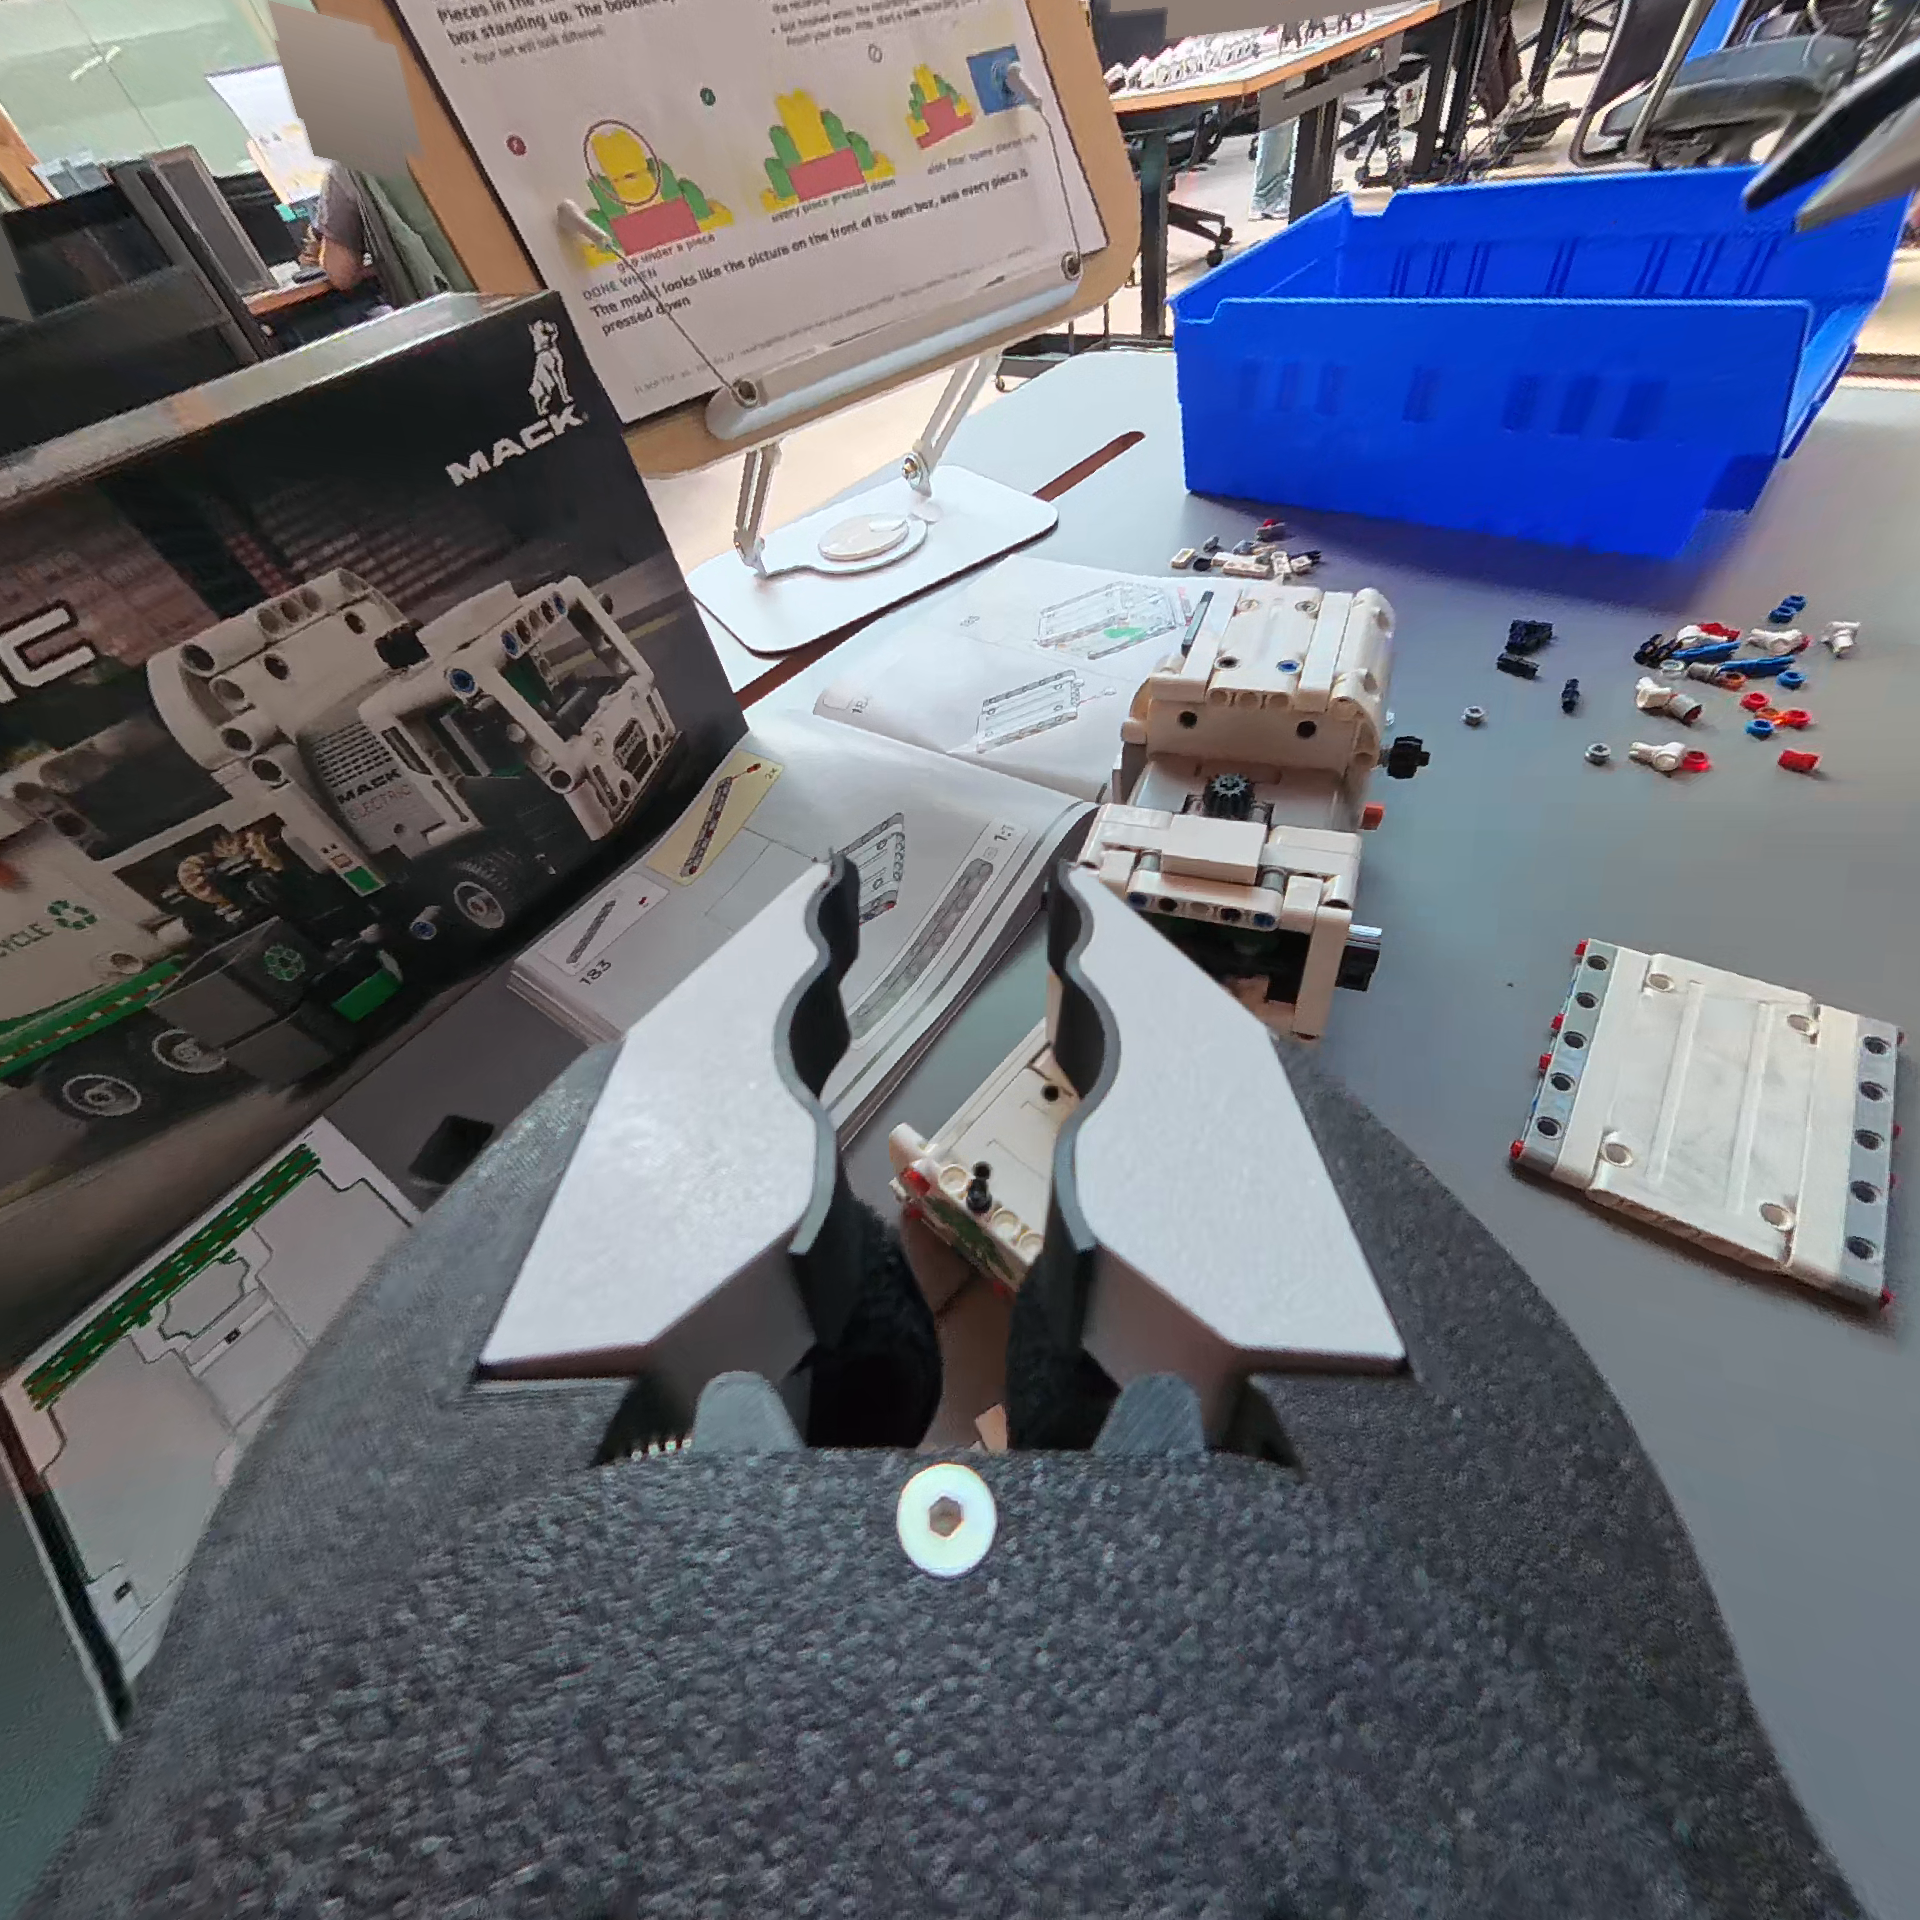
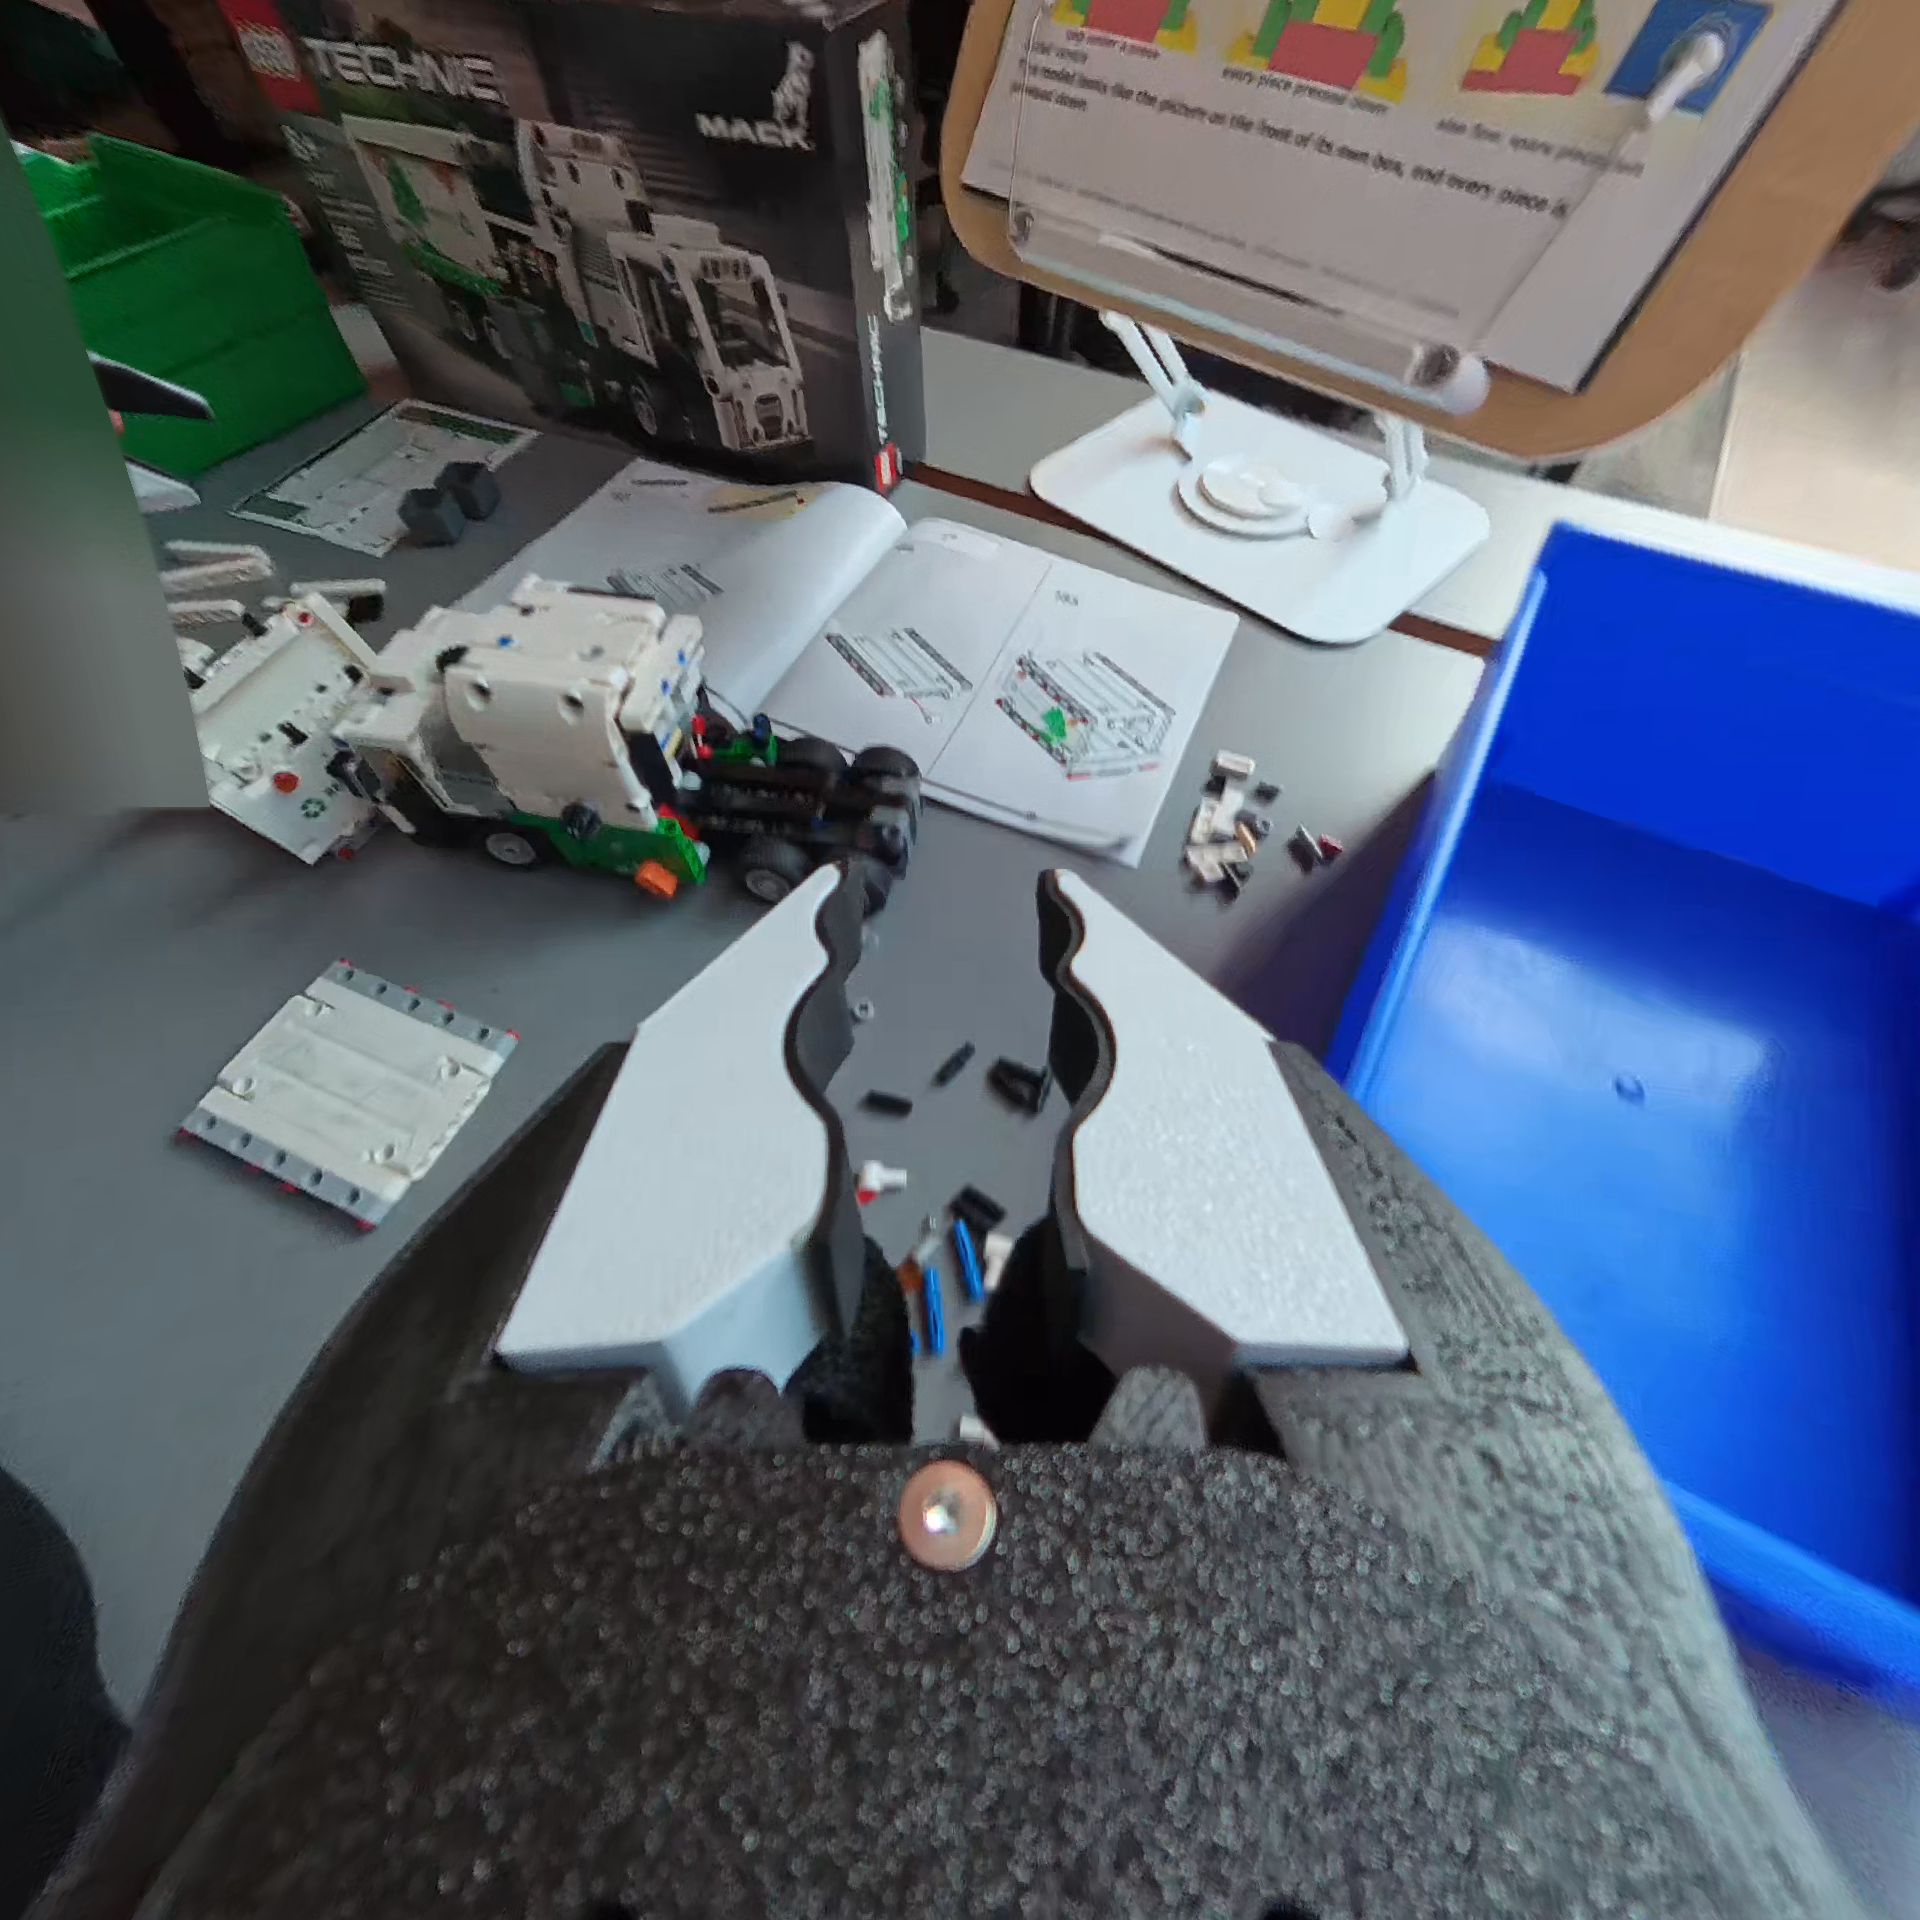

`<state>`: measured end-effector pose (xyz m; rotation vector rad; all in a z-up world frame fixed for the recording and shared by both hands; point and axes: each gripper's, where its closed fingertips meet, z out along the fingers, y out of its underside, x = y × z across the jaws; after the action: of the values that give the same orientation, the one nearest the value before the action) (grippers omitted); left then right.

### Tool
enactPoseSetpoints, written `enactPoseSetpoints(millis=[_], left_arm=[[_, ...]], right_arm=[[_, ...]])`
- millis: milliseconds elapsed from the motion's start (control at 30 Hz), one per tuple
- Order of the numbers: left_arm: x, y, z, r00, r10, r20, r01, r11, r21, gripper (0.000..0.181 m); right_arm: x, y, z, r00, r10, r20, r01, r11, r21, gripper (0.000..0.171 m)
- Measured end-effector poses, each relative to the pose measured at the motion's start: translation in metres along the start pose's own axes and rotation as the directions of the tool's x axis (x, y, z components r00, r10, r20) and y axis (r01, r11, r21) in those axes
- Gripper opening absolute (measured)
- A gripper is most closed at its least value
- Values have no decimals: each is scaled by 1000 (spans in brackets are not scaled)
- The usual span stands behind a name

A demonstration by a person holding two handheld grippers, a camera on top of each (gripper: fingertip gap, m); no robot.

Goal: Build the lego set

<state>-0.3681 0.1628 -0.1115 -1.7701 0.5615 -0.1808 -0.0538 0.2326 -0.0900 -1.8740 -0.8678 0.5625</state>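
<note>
White and green, part-built: the lego truck lies mid-counter beside the open instruction booklet, kept near for reference. A flat white panel waits apart, nearer, likely the next sub-assembly. Loose small pieces lie spread out for picking beneath the right gripper, fingers released, empty. Left gripper: fingers parted, over a white side panel; grasp uncertain. Blue bin at right: seemingly empty.

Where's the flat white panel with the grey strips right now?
In the left wrist view the flat white panel lies on the grey table, right of the truck model, below the loose small parts.
</note>
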Motion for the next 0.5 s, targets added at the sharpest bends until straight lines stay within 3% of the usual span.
enactPoseSetpoints(millis=[133,267,500], left_arm=[[9,-5,1,1000,-8,-30,9,1000,23,33],[15,-8,3,999,-12,-47,14,999,30,33],[26,-9,4,997,2,-80,0,1000,27,33]], right_arm=[[17,80,-28,989,26,-147,-55,978,-199,33],[11,148,-36,988,-1,-157,-48,951,-306,31],[6,169,-21,990,35,-139,-75,953,-294,27]])
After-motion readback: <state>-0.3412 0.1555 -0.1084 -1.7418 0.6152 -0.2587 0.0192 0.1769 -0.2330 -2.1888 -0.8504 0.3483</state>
